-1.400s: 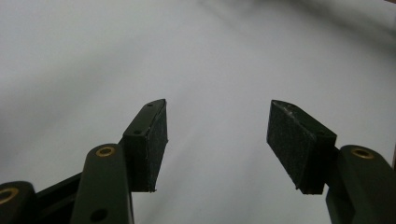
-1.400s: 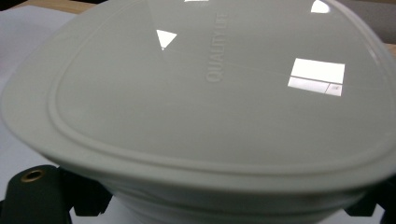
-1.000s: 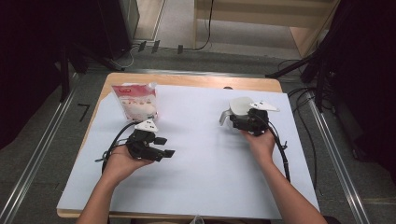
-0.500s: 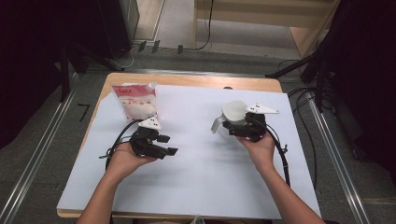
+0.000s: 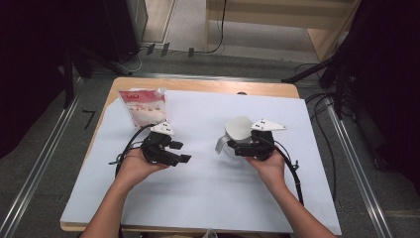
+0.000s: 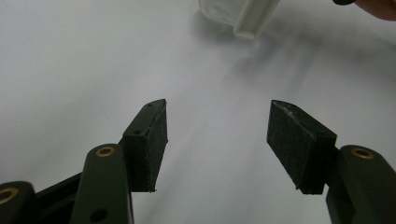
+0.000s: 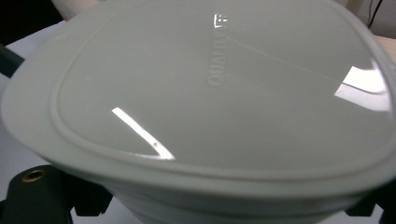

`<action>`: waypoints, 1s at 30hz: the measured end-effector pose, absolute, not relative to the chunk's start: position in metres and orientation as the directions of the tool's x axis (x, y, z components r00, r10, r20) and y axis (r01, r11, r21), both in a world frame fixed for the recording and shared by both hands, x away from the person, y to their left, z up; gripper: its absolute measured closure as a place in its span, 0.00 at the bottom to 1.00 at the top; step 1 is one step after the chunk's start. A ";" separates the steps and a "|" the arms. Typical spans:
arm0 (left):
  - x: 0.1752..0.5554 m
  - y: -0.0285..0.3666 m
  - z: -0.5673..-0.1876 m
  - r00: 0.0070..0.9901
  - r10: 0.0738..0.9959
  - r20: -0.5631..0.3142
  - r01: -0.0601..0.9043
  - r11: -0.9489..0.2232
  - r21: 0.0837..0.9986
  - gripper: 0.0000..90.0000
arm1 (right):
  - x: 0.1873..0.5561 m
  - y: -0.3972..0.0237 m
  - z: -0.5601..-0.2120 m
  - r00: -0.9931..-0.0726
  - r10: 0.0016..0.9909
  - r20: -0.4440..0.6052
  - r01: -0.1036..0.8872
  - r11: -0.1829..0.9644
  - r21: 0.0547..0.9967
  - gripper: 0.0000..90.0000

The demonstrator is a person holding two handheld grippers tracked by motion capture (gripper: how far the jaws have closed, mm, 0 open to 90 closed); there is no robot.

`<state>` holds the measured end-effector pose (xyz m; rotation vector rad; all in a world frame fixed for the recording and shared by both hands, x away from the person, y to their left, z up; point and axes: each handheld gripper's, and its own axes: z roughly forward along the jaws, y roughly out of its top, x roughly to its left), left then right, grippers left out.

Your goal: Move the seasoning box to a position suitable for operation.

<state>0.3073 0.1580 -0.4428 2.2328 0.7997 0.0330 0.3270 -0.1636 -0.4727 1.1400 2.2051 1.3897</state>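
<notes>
The right tongs (image 5: pixel 236 147) have carried the gripped lidded tub (image 5: pixel 233 134) leftward; left tongs (image 6: pixel 217 140) spread.

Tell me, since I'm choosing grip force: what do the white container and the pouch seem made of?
The container looks like smooth, glossy moulded plastic: sharp light reflections, embossed lettering and a raised rim. The pouch appears to be a thin printed plastic film, slightly crinkled; too small to be sure.
</notes>
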 end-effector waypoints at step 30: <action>0.313 0.156 -0.443 0.807 0.547 -0.221 0.534 -0.519 0.668 0.45 | 0.300 -0.128 -0.494 -0.728 0.675 0.117 0.412 0.295 0.862 0.14</action>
